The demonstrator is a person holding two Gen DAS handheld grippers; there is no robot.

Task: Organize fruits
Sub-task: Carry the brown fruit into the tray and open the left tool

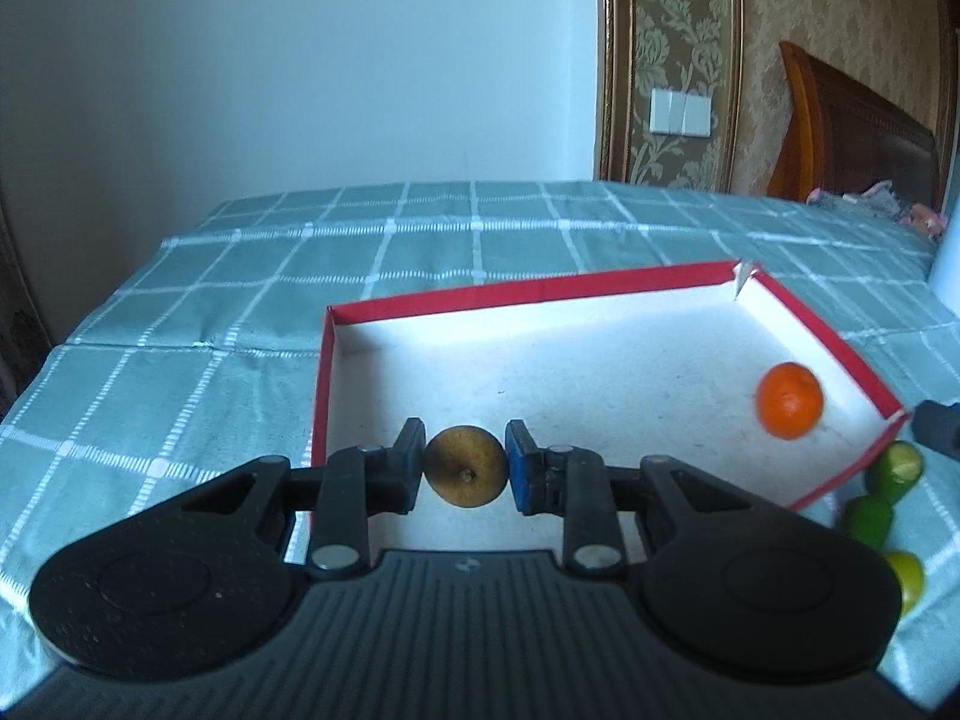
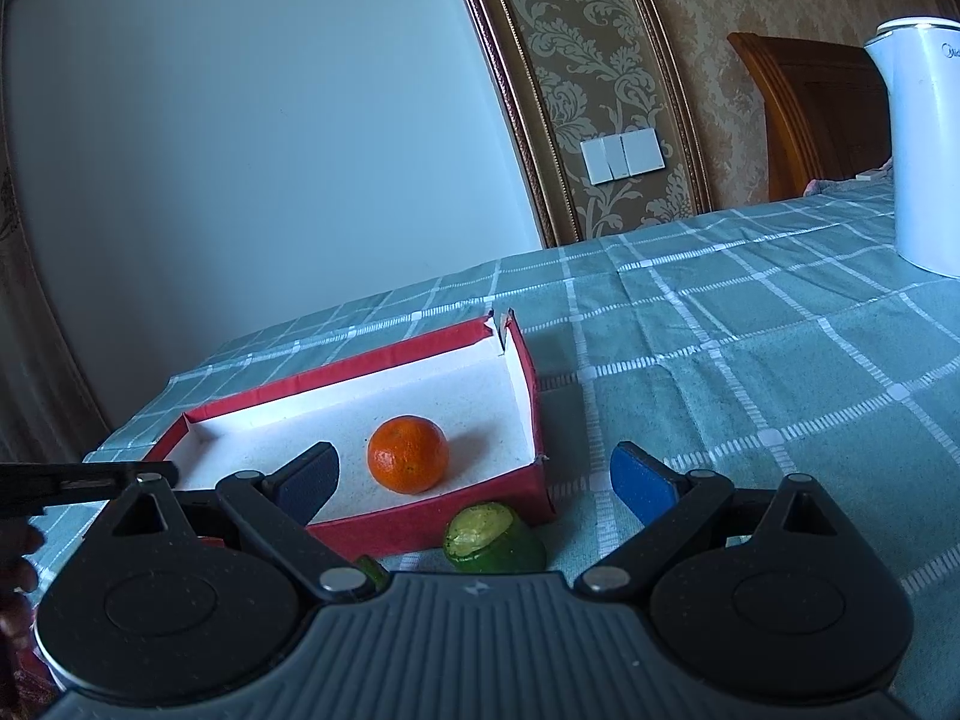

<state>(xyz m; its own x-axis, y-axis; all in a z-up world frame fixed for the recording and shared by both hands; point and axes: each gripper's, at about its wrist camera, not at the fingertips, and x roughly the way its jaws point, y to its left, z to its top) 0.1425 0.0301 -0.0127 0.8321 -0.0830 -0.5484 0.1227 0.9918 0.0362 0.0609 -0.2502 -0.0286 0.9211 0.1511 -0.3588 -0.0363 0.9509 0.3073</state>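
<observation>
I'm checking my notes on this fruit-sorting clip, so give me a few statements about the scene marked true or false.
1. The left gripper is shut on a brown fruit. True.
2. The orange lies outside the red box. False: it lies inside the box.
3. The right gripper is open and holds nothing. True.
4. A green fruit lies inside the box. False: it lies on the tablecloth, beside the box.
5. A white kettle stands on the tablecloth. True.

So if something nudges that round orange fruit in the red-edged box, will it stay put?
Probably not: the round orange fruit looks nearly spherical and sits free on the flat white floor, so it would likely roll. The red-edged box's low walls should stop it. Its skin looks firm, so a nudge is unlikely to harm it.
</observation>
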